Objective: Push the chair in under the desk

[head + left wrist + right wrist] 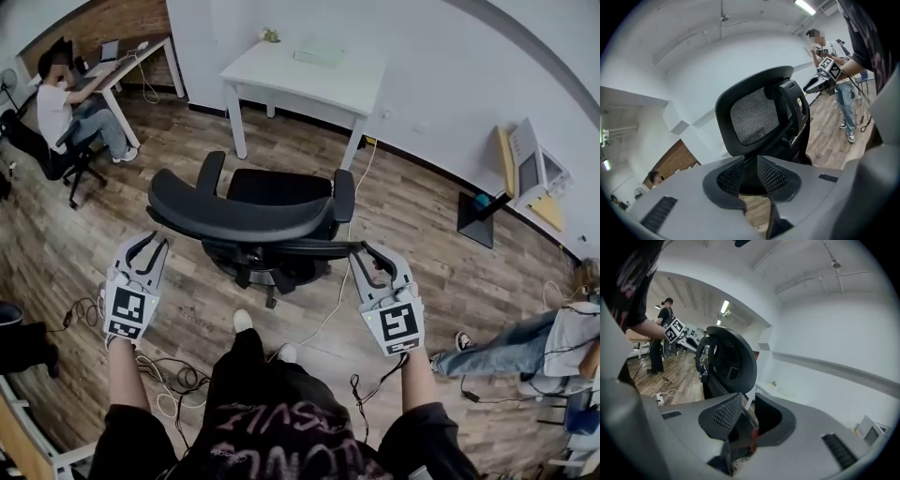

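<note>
Head view: black office chair (253, 211) mid-floor, well apart from white desk (309, 75) by the wall. Left gripper (148, 251) & right gripper (375, 267) flank its backrest. Only the gripper views show both jaws parted, unclenched, at the backrest's edges.

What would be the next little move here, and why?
Probably close both claws on the backrest. The left claw and right claw stand open at its two ends, its edge seemingly between their jaws, so nothing is gripped yet. The chair faces the white desk but sits well short of it.
</note>
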